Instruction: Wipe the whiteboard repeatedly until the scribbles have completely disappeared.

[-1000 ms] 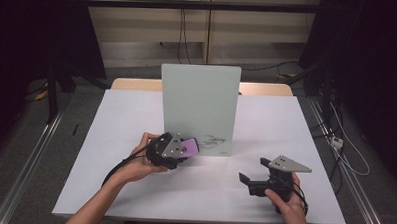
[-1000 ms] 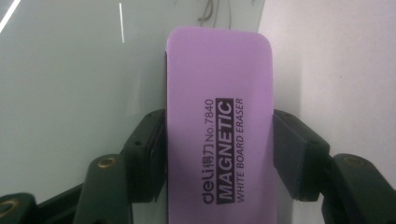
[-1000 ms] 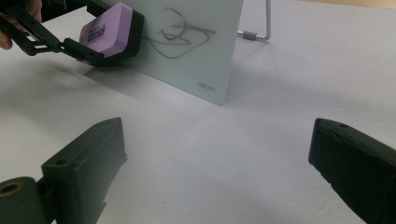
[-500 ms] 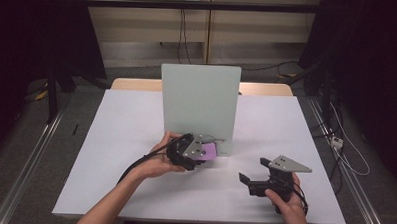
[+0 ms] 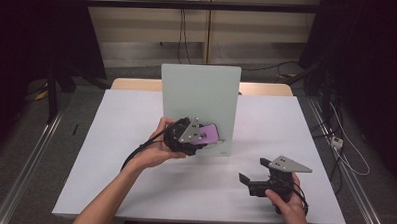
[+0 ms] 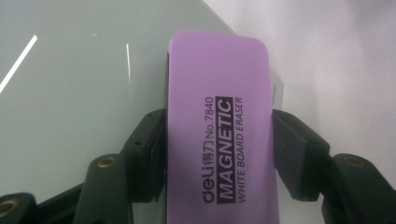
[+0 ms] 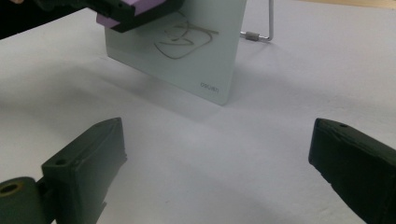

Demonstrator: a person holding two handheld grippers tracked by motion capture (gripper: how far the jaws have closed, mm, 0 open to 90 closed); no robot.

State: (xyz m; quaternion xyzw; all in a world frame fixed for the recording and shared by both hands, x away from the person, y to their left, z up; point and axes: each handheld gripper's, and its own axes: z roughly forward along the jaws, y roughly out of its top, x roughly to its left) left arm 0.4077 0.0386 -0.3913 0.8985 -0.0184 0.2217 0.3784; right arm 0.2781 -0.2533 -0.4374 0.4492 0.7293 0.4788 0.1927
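Left gripper [image 5: 199,140] fingers gripping purple eraser [image 6: 219,135], nearing whiteboard [image 5: 199,92] scribble [image 7: 184,39], wiping not started; right gripper [image 5: 256,180] fingers open, idling.

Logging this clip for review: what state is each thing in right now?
Eraser: clamped in left hand-held gripper, held at the board.
Board: upright on table, scribble not yet wiped.
Right hand-held gripper: open, holding nothing, low over the table.

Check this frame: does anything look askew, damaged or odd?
Nothing stands out. The board stands upright on the table, with a scribble low on it, and the left hand-held gripper holds a purple eraser squarely.
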